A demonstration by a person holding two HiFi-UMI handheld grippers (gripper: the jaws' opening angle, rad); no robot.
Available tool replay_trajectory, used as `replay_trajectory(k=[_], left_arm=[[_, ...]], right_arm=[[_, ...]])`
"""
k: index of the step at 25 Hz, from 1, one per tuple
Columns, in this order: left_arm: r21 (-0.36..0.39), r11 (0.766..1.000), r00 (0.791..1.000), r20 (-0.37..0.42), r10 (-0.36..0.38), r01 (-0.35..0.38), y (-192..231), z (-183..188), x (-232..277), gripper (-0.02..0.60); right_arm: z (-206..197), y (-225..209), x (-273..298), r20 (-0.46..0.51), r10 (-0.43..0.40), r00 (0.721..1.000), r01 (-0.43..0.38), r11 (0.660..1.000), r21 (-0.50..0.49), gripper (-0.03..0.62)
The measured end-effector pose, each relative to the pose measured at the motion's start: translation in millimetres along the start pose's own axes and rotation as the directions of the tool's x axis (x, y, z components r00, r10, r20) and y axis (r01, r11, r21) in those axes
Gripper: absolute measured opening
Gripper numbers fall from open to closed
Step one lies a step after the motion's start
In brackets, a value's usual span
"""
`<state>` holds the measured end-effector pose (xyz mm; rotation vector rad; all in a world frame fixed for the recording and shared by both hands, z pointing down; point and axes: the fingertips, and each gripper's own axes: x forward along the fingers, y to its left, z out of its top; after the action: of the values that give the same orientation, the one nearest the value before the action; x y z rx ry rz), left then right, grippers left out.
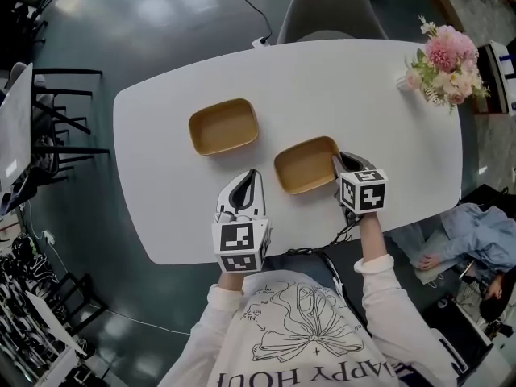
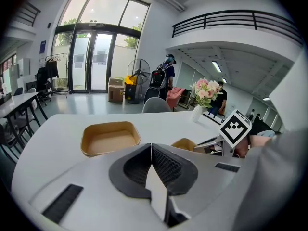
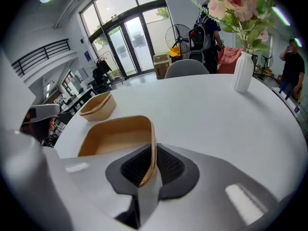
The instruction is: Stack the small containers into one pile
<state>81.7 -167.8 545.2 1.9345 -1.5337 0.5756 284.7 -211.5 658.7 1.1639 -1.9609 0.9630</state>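
Right tongs (image 3: 153, 160) pinch the thin side wall of the near container (image 1: 305, 164) on the table (image 1: 363, 95). Left tongs (image 2: 151, 150) are pressed together, holding nothing. It looks light and bendy, so lift gently by that rim. The 2nd container (image 1: 223, 125) sits nearby, not touching.

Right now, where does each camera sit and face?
Head view: on the person's head, looking steeply down at the white oval table; left gripper, right gripper, white sleeves show.
Left gripper view: on that gripper, facing across the table towards glass doors; jaws shut, empty.
Right gripper view: on that gripper, facing past pink flowers in a white vase; jaws clamp the nearer brown rectangular paper container.
Shared: all show the farther brown rectangular paper container.
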Motion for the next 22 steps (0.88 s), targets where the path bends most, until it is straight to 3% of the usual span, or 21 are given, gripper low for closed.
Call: replay_trajectory(k=[11, 17, 22], left_arm=[[-0.034, 0.999, 0.998, 0.040, 0.043, -0.042, 16.3, 6.8, -16.4, 0.008], [-0.061, 0.997, 0.994, 0.090, 0.054, -0.049, 33.7, 21.0, -37.5, 0.008], [-0.082, 0.996, 0.991, 0.124, 0.055, -0.045, 55.0, 36.1, -53.4, 0.008]], right_arm=[[6.4, 21.0, -10.4, 0.040, 0.035, 0.999, -0.040, 0.989, 0.141, 0.031], [33.2, 52.0, -37.6, 0.103, 0.019, 0.994, -0.040, 0.978, 0.203, 0.031], [63.1, 79.5, -45.0, 0.130, -0.011, 0.991, -0.014, 0.981, 0.192, 0.031]])
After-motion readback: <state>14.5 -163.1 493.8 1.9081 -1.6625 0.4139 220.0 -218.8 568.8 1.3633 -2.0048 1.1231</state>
